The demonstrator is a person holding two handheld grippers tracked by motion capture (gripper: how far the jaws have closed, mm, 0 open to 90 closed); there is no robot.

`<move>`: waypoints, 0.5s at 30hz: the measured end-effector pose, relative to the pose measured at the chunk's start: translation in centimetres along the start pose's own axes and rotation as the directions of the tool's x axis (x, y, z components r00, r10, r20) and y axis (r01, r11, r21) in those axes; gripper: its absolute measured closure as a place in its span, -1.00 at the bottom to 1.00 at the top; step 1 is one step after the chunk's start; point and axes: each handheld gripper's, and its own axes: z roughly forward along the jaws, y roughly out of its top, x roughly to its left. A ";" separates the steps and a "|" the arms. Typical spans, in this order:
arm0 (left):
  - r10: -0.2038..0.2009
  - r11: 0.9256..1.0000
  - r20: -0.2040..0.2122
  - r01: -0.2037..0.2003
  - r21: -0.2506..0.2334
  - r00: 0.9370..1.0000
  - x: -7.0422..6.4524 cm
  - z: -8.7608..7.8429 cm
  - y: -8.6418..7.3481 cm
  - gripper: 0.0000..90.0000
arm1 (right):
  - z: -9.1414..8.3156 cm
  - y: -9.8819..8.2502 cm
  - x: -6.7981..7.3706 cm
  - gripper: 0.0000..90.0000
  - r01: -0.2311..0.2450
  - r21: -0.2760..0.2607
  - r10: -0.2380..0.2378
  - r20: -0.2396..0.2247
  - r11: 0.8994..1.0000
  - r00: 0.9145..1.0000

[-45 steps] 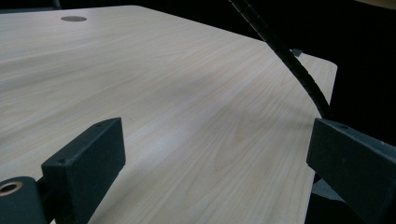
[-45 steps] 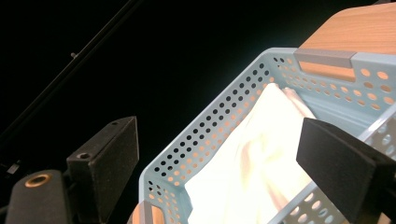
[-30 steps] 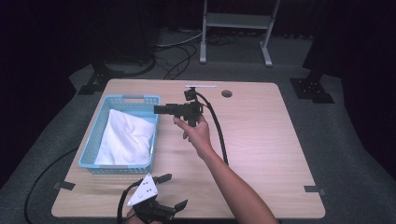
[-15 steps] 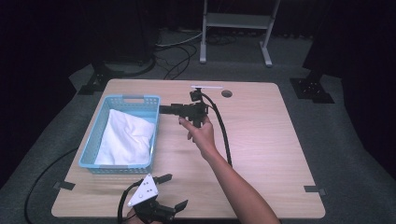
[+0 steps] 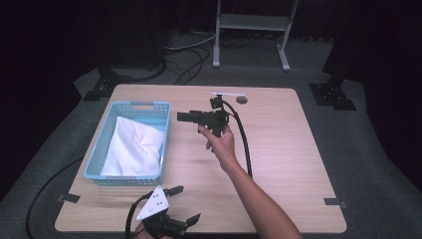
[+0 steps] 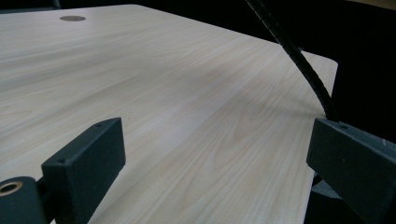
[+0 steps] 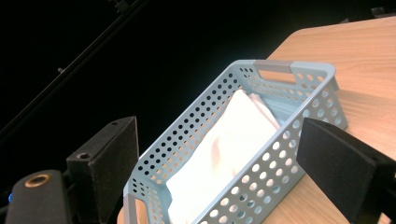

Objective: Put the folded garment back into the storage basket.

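Just ahead of the right hand-held gripper (image 5: 181, 117), past its jaw tips, sits a light blue perforated basket (image 5: 164, 130) on the table (image 5: 278, 149), holding a folded white cloth (image 5: 133, 145). The jaws stand wide apart with nothing between them, aimed level toward the basket's near wall. To take the cloth well, the jaws probably need to rise over the rim, tilt downward, then close on a raised fold rather than the plastic. Near the person, the left hand-held gripper (image 5: 180, 204) rests low over bare wood, jaws spread and empty. Cloth thickness and fold edges are hard to judge; the basket's floor is covered, and its near wall hides the cloth's lower edge.
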 end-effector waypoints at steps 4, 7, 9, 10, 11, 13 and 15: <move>0.001 1.000 -0.001 -0.001 0.001 1.000 0.0 0.0 0.0 -0.91 | -0.4 0.0 -0.1 -0.72 0.005 0.000 -0.005 0.011 1.000 1.000; -0.001 1.000 -0.001 0.001 0.000 1.000 0.0 0.0 0.0 -0.91 | -0.6 -0.1 -0.3 -0.72 0.003 0.001 -0.003 0.016 1.000 1.000; 0.000 1.000 -0.002 0.000 0.001 1.000 0.0 0.0 0.0 -0.91 | -0.8 -0.1 -0.4 -0.72 -0.001 0.001 0.001 0.019 1.000 1.000; 0.000 1.000 -0.002 0.000 0.001 1.000 0.1 0.0 0.0 -0.91 | -0.9 -0.2 -0.5 -0.72 0.001 0.000 -0.001 0.021 1.000 1.000; 0.001 1.000 -0.002 -0.001 0.001 1.000 0.1 0.0 0.0 -0.91 | -1.0 -0.2 -0.5 -0.72 0.000 0.000 0.000 0.022 1.000 1.000; 0.002 1.000 -0.002 -0.002 0.002 1.000 0.0 0.0 0.0 -0.91 | -1.1 -0.3 -0.6 -0.72 -0.005 0.000 0.005 0.023 1.000 1.000; 0.001 1.000 -0.001 -0.001 0.002 1.000 0.0 0.0 0.0 -0.91 | -1.3 -0.4 -0.7 -0.72 -0.005 0.000 0.005 0.026 1.000 1.000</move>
